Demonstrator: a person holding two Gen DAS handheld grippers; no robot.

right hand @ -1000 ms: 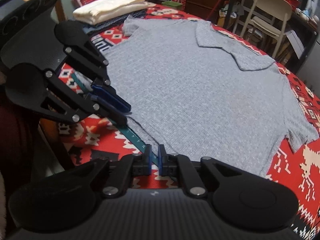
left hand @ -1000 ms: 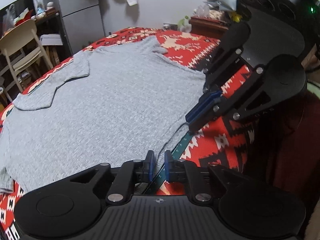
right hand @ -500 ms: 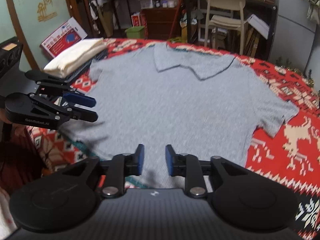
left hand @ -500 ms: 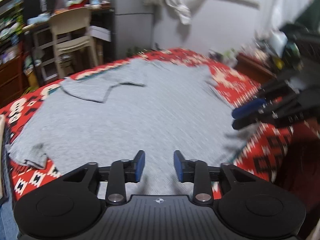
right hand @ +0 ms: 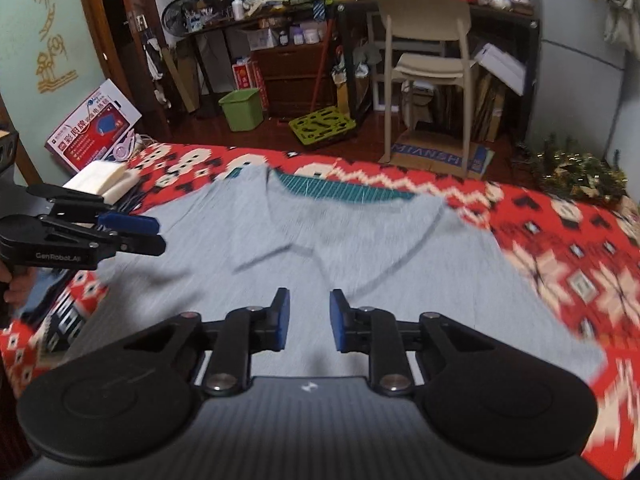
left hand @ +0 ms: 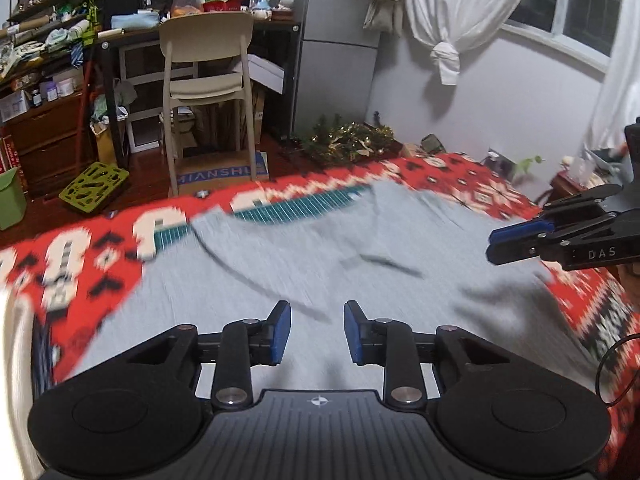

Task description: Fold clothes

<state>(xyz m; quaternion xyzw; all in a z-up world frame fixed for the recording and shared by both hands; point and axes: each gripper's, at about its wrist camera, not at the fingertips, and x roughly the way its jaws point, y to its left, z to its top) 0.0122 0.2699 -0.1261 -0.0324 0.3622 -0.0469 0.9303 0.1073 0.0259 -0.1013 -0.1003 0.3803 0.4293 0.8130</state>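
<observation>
A grey knit collared shirt [left hand: 304, 276] [right hand: 304, 248] lies flat on the red patterned cloth [left hand: 92, 264] [right hand: 568, 240], collar at the far edge. My left gripper [left hand: 316, 330] hovers above the shirt's near part, open with nothing between its blue pads. My right gripper [right hand: 306, 318] is open too, above the shirt's near part. Each gripper shows from the side in the other's view: the right gripper [left hand: 496, 246] at the right edge, the left gripper [right hand: 156, 236] at the left edge. Both views are blurred by motion.
A folded cream cloth [right hand: 100, 176] lies on the table's left corner. A beige chair [left hand: 208, 76] [right hand: 428, 64] stands beyond the far edge, with a green bin [right hand: 240, 110], cluttered desk and shelves. A hand [right hand: 12, 284] holds the left gripper's grip.
Both grippers have opened wider and moved up and forward from the shirt's near hem, now pointing across the shirt toward its collar. The shirt lies as before.
</observation>
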